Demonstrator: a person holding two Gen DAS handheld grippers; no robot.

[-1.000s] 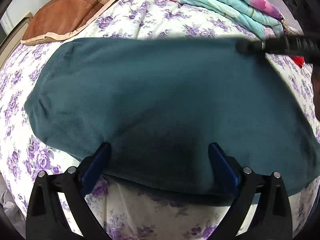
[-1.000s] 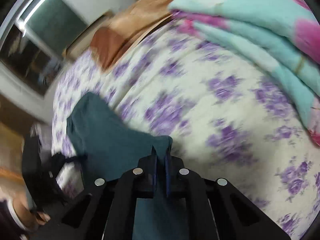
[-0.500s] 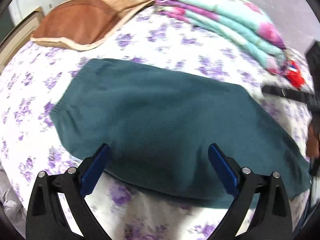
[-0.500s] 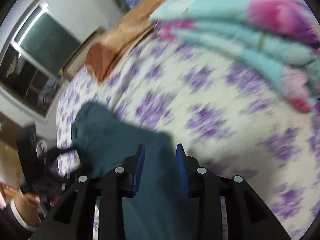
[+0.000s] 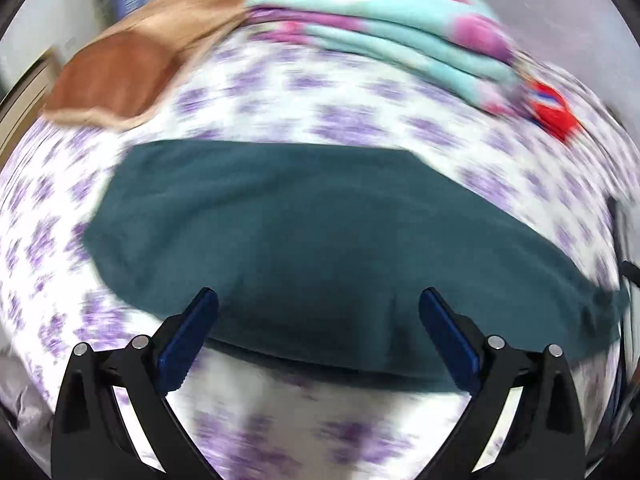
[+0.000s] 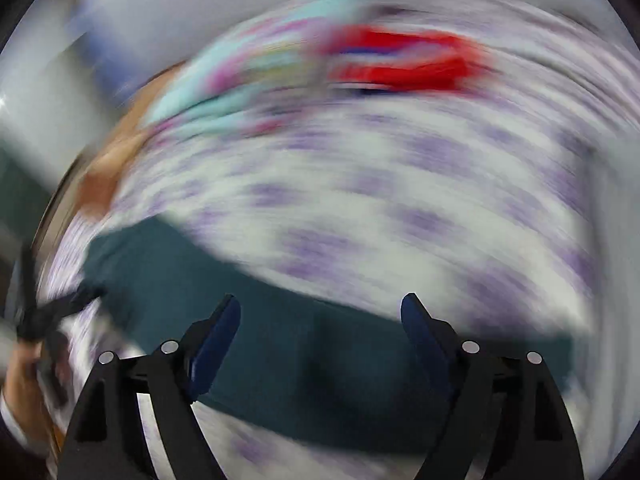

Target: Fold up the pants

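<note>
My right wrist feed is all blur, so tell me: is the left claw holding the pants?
Observer: No. The left claw is open wide and grips nothing; it sits at the near edge of the pants.
Operator: Are they lying flat?
Observer: Yes, they are spread flat on the sheet as one long teal band.
Operator: Anything crowding them?
Observer: A brown pillow lies beyond their far left end, not touching them.

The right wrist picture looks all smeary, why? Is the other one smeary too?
Right wrist view: heavy motion blur streaks the purple-flowered bedsheet and the red item, while the open right gripper stays sharp over the teal pants. Left wrist view: milder blur, with the open left gripper sharp and a dark shadow between its fingers.
</note>
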